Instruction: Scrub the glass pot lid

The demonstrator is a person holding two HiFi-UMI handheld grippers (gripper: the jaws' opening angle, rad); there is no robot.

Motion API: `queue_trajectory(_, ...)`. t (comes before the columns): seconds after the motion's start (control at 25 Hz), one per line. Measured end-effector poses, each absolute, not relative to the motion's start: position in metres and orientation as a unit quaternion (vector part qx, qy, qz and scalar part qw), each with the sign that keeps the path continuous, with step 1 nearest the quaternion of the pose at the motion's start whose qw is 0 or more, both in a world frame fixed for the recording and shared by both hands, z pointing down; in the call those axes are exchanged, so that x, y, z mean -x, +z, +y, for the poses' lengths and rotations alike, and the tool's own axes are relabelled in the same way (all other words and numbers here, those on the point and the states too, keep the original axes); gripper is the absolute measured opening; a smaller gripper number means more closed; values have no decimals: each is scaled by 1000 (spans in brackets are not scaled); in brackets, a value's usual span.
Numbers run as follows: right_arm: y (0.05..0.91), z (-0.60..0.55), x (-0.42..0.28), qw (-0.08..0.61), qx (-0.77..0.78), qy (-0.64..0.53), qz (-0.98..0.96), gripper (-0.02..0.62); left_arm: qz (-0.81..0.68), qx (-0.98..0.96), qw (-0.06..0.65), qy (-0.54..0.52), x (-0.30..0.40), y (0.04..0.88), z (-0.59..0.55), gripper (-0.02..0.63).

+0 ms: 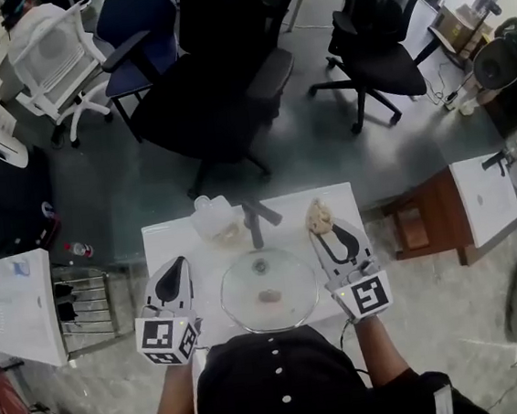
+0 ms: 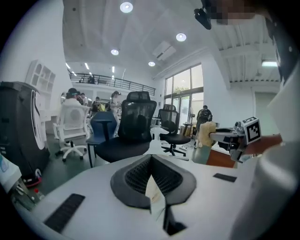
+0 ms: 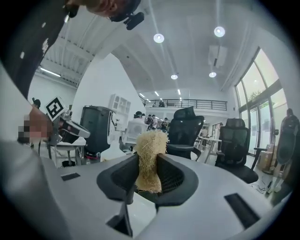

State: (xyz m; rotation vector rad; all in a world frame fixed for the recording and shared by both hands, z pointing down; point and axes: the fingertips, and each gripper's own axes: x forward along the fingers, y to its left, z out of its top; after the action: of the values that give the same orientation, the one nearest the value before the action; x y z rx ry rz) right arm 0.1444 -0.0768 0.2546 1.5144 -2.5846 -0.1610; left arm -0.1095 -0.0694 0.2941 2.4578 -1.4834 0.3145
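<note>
Right gripper view shows the right gripper (image 3: 147,171) clamped on a straw-coloured scrubber (image 3: 149,154), whose tuft stands up past the jaws. Left gripper view shows the left gripper (image 2: 151,176) closed tight with nothing between its jaws. In the head view, the glass lid (image 1: 269,288) lies flat on the white table (image 1: 170,238) at lower centre, between both grippers. The scrubber sits up and right of the lid's rim, so the right hand likely has to bring it down-left onto the glass.
</note>
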Motion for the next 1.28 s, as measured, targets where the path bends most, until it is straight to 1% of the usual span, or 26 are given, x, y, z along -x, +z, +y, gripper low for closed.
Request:
queue_trajectory(0.16,227,-77,-153,51,-523,-72,-848,129,-517,-844,108,95,117,269,-72,26)
queue_trajectory(0.32,202,-67,-167,30,-550,-85,-830,129,-522,-843,107,75,120,245,-67,26)
queue_trajectory(0.48,186,-57,-181,6,-572,-92,-815,129,-541,-836,78,49,127,223,-63,26)
queue_trajectory(0.64,187,-48,-193,20,-577,-113,-808,129,-567,-821,54,33,139,214,-61,26)
queue_trajectory(0.84,187,-44,-194,22,-575,-115,-809,129,-563,-824,38,42,130,210,-59,26)
queue_trajectory(1.08,188,-44,-190,30,-571,-113,-813,127,-556,-827,60,54,128,220,-60,26)
queue_trajectory(1.28,179,-45,-186,7,-570,-108,-814,127,-557,-826,61,57,125,221,-61,26)
